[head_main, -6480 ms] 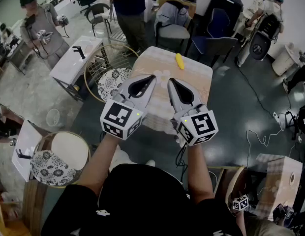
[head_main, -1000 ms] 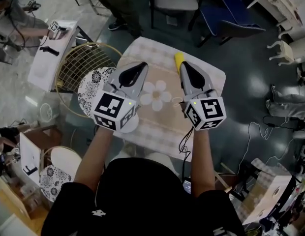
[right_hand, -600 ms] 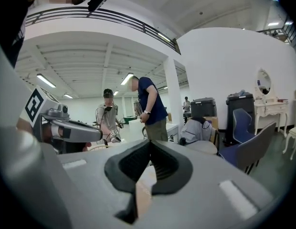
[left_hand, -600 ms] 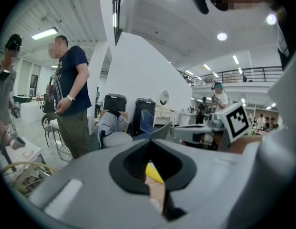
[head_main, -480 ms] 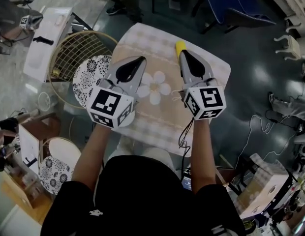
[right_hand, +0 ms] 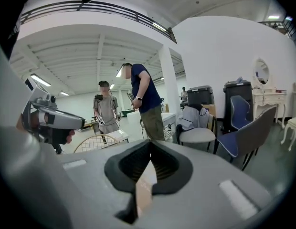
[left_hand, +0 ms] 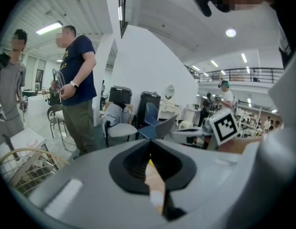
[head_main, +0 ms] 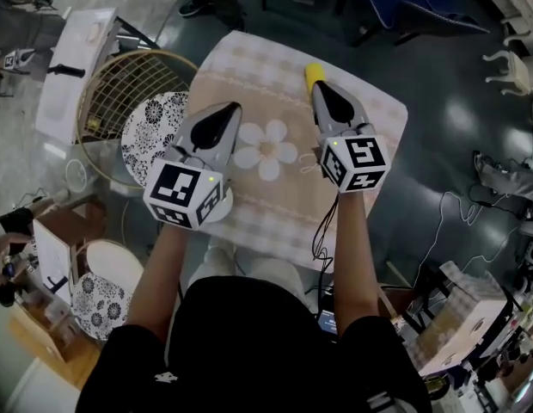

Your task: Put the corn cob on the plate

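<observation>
The corn cob (head_main: 313, 74) lies on the far part of the worktop (head_main: 275, 205), close to its back edge and right of the middle. It rests on a pale checked cloth (head_main: 249, 67) with a white flower print (head_main: 266, 155) at the centre.

The right gripper (head_main: 319, 88) is held over the right half of the worktop. Its jaws are together with nothing between them, as the right gripper view shows (right_hand: 149, 144). From the head view its tip falls just at the near end of the cob, but whether the two touch cannot be told.

The left gripper (head_main: 229, 107) hangs over the left edge of the worktop, roughly level with the right one and well apart from the cob. Its jaws are also closed and empty (left_hand: 149, 144).

The plate (head_main: 150, 132), white with a dark floral pattern, sits on a round wire stand (head_main: 107, 93) just beside the worktop on the left. The body of the left gripper covers part of its near edge in the head view. A second patterned plate (head_main: 93, 304) lies on another round stand at the lower left, well away from the worktop.

Both gripper views look out level across the room, to a person in a dark blue shirt (right_hand: 144, 92) standing beyond the worktop and a grey chair (right_hand: 198, 136) beside that person.
</observation>
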A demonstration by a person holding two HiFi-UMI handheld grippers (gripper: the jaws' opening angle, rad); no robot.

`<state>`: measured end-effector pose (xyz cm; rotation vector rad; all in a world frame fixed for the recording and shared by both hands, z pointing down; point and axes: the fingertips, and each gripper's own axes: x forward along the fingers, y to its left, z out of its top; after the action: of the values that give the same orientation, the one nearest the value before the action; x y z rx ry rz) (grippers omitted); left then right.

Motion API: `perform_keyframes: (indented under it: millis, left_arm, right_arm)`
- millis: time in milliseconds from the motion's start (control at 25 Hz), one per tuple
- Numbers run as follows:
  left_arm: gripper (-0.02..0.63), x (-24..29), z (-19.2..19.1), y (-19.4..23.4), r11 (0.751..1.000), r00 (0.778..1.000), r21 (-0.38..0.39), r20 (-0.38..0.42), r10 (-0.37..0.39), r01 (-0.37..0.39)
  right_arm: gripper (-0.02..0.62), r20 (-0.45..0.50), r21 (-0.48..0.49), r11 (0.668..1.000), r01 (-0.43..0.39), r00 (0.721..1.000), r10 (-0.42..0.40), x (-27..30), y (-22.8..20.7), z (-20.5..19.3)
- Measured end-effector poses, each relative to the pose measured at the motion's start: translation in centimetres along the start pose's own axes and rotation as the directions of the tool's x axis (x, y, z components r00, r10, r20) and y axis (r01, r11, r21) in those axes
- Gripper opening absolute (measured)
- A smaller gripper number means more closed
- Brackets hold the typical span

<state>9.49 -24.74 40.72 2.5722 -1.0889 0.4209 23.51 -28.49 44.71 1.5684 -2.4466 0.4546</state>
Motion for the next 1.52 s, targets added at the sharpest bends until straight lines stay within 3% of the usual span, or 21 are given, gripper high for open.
perform_keyframes:
  millis: [360,680,880,1520]
  left_arm:
    - [0.005,0.8,-2.4,0.5,1.000,0.999,-0.011,-0.038,0.005,-0.006]
    - [0.005,0.8,-3.7,0.9,0.997,0.997,-0.057,-0.058,0.043,-0.046]
    - [0.005,1.3,-4.8,0.8,0.997,0.996,-0.061,-0.076,0.041,-0.046]
    - [0.005,1.5,-7.5,1.1,0.996,0.991,-0.065,-0.122,0.052,-0.060]
  right_arm:
    - [0.009,-0.133,-0.071,0.996,0.052,0.989,-0.061,3.3,-3.3,-5.8]
    - [0.134,-0.247,-0.117,0.989,0.085,0.962,-0.112,5.3,-6.0,-10.4]
    - [0.190,-0.295,-0.119,0.987,0.107,0.946,-0.138,6.9,-7.5,-13.3]
    - [0.255,-0.413,-0.083,0.987,0.141,0.896,-0.163,9.2,-9.9,-19.9]
